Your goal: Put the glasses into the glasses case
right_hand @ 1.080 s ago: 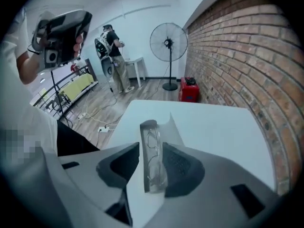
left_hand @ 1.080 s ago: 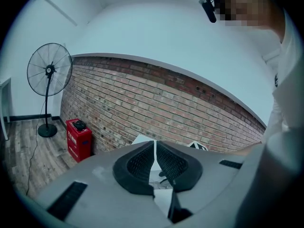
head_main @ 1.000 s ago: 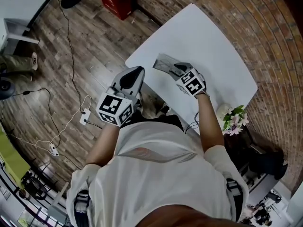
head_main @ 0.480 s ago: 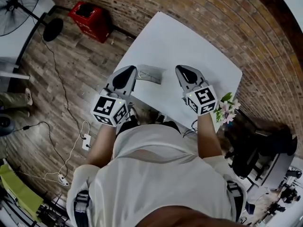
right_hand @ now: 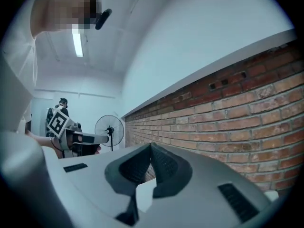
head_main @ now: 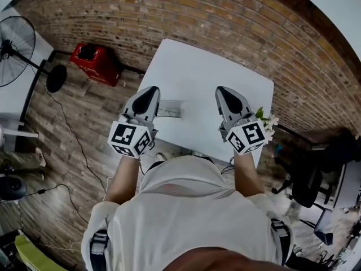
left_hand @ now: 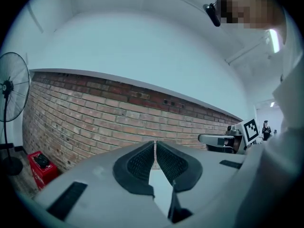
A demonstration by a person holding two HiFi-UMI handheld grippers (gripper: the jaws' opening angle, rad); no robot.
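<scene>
One grey glasses case (head_main: 171,110) is lying near the lower-left edge of the white table (head_main: 208,66), just beside the left gripper (head_main: 151,92), which is covering part of it. Whether its lid is sitting shut, and where the glasses are, cannot be told. Both the left gripper and the right gripper (head_main: 223,92) are clenching on nothing. A case lying this close to the edge is risking being knocked off by a careless sweep.
</scene>
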